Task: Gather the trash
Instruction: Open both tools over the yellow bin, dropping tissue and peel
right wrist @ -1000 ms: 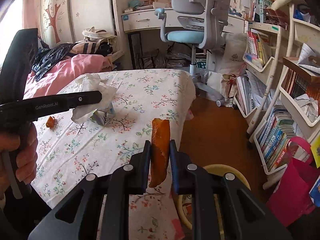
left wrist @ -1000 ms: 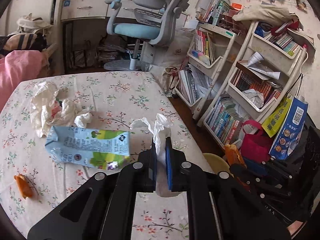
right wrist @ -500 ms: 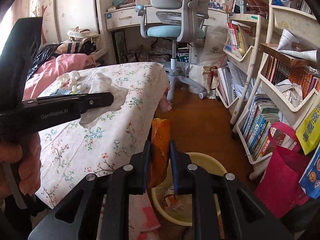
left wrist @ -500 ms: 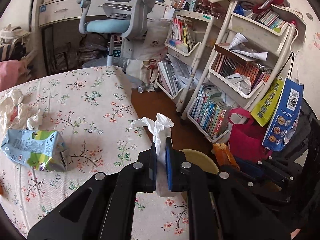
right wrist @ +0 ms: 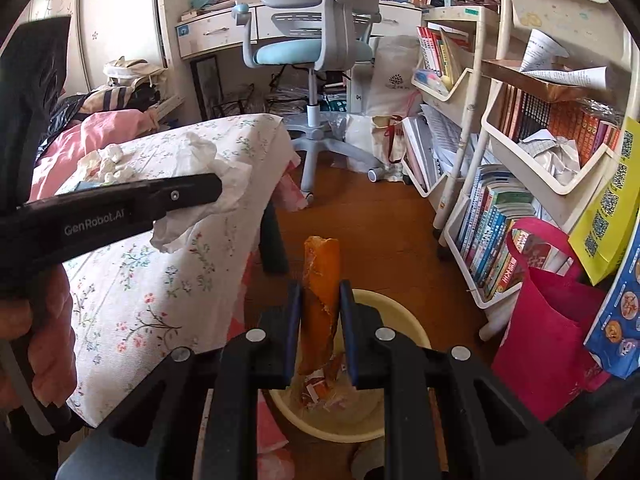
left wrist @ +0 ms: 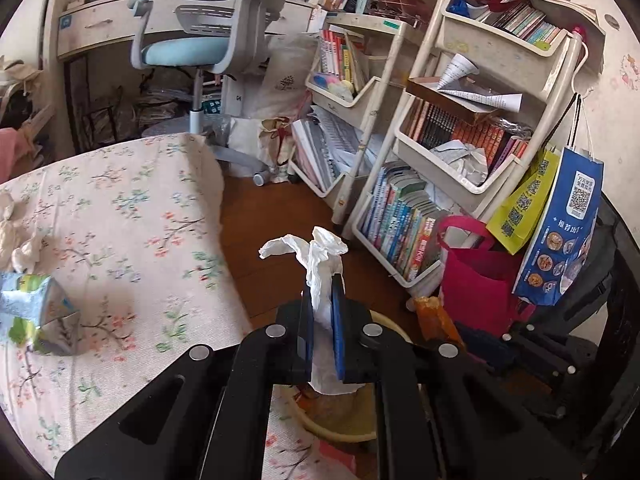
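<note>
Bright daylight, fisheye-warped edges, slight blur

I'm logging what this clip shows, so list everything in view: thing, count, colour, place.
tissue: one, white, clamped in the left claw
peel: one, orange, clamped in the right claw
basin: one, pale yellow, on the floor below both claws, scraps inside
carton: one, blue and green, crushed, on the table
crumpled tissues: a small pile, white, far end of the table
table: one, floral cloth
chair: one, grey with blue seat, by the desk
shelf carts: two, cream, full of books
bag: one, magenta, on the floor by the carts
left claw: black, shut on the tissue
right claw: black, shut on the peel
hand: one, gripping the left claw's handle
</note>
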`<state>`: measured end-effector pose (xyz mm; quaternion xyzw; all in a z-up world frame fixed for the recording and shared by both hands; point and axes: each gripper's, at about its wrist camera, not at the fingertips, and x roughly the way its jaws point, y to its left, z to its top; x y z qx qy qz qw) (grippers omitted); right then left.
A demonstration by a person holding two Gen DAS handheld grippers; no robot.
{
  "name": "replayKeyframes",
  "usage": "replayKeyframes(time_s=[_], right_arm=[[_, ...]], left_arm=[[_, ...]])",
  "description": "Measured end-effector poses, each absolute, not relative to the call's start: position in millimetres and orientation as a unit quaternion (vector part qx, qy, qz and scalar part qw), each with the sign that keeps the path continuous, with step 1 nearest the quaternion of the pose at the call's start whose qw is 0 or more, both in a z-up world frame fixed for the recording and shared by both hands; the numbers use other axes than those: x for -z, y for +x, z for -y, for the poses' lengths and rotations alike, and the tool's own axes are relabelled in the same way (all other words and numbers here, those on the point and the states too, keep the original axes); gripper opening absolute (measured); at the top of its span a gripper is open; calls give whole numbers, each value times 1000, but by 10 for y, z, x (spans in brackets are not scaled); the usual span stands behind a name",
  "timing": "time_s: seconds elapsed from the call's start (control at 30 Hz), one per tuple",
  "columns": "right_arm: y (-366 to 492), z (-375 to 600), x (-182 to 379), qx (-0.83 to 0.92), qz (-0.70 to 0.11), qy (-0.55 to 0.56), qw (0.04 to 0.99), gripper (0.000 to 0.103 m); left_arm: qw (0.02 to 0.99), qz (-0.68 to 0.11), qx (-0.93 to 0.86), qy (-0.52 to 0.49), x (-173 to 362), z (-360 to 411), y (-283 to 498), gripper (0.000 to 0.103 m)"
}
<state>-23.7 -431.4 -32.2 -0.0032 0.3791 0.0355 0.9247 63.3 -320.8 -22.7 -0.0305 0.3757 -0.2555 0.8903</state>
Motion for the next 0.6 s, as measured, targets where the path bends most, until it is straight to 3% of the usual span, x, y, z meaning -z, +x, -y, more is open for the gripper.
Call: replayKeyframes(time_s=[0.03, 0.07, 0.1, 0.17, 0.33, 0.6], right_arm=[[-225, 4335, 349, -24, -384, -8, 923, 21], [-204, 4346, 380, -14, -391, -11, 920, 29], [-189, 4385, 409, -2, -397, -7, 918, 48], [-189, 4468, 417, 10, -398, 12, 917, 55], [-211, 4432, 300, 3, -379, 26, 925, 57], [-213, 3973, 140, -46, -347, 3, 937, 77]], left_arm=[[887, -376, 267, -31, 235, 3257, 648, 9], [882, -380, 276, -28, 256, 3318, 670, 18], [879, -384, 279, -30, 281, 3355, 689, 40], [884, -381, 269, -37, 325, 3353, 684, 58], [891, -380, 245, -33, 304, 3266, 666, 65], [924, -341, 165, -45, 21, 2667, 571, 83]])
